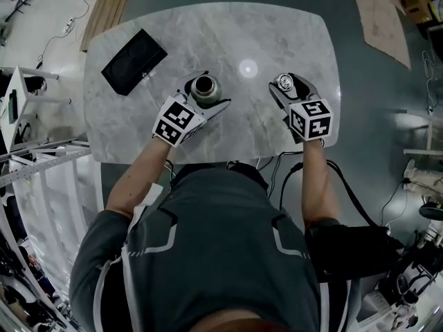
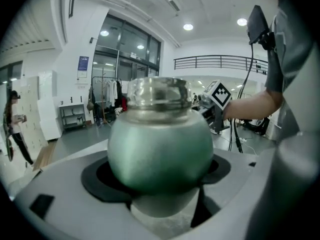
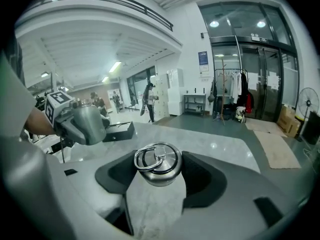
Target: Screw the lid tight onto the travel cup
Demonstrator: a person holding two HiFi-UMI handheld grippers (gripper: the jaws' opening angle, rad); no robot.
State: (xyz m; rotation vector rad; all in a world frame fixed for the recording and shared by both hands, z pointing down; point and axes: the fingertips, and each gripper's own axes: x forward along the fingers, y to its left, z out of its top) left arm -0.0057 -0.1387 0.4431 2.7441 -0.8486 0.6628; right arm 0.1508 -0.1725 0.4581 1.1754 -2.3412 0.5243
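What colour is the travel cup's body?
The travel cup is muted metallic green, clearest in the left gripper view.

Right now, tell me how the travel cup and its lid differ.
The travel cup is a rounded matte body with an open mouth; the lid is a small shiny disc with a ring on top. The cup is far bulkier than the lid. The cup sits in the left hand-held gripper, the lid in the right hand-held gripper. Both are metal-looking, upright and clamped between jaws.

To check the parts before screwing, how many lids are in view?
1. The lid sits clamped in the right gripper, apart from the open travel cup in the left gripper. No other shows.
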